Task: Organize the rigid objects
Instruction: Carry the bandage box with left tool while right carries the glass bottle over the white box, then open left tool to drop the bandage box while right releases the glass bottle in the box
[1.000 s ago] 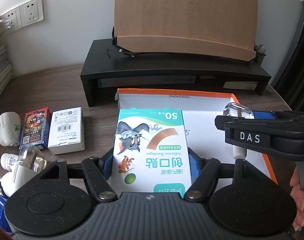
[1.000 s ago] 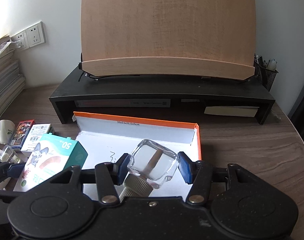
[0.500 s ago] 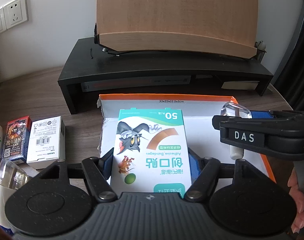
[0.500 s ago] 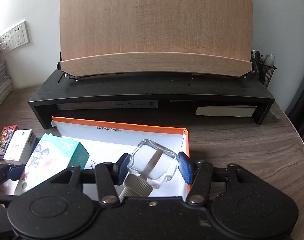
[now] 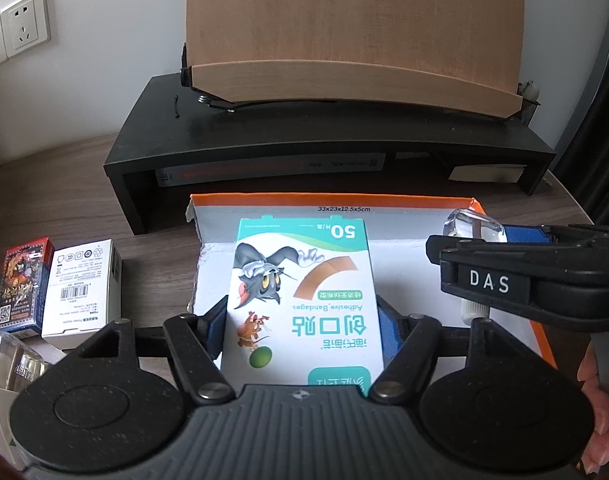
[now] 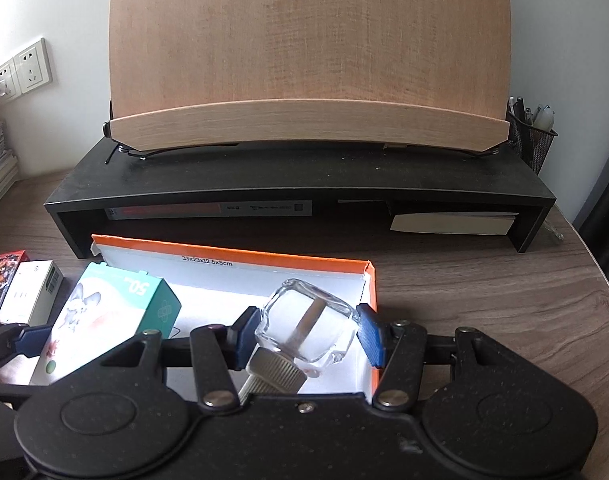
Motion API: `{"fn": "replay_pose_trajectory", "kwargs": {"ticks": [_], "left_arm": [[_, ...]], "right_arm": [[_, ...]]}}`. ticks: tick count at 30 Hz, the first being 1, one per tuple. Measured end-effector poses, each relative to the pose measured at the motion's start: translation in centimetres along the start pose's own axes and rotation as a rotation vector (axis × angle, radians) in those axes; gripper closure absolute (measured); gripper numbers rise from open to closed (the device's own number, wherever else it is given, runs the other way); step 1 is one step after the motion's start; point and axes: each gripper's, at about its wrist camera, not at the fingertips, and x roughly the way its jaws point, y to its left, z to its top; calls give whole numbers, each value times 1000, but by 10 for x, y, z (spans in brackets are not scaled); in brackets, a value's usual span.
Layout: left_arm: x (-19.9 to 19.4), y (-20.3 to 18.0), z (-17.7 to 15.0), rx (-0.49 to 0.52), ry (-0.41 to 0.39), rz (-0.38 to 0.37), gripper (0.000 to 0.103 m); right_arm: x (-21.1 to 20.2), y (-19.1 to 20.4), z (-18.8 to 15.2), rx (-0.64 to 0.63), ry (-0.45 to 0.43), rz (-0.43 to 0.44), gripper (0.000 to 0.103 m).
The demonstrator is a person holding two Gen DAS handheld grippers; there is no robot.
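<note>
**Both grippers loaded, over the tray**

Left wrist view: left gripper pitched down and forward, blue pads clamped on both sides of the bandage box. Box is flat, teal-and-white, cartoon cat and mouse on top, print upside down to camera, "50" at the far end. It sits over the white floor of the orange-edged tray. Two small cartons lie left of the tray on the table.

Right wrist view: right gripper pitched down likewise, jaws part-closed on a clear glass bottle. Square body, ribbed metal cap toward camera, tilted. Held above the tray's right end, near its orange wall.
</note>
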Motion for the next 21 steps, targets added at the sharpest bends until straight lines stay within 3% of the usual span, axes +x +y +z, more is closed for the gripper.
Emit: {"fn": "replay_pose_trajectory", "kwargs": {"ticks": [21], "left_arm": [[14,-5,5,8,-3,3,31]], "right_arm": [[14,4,1,-16,16,-2,39]]}}
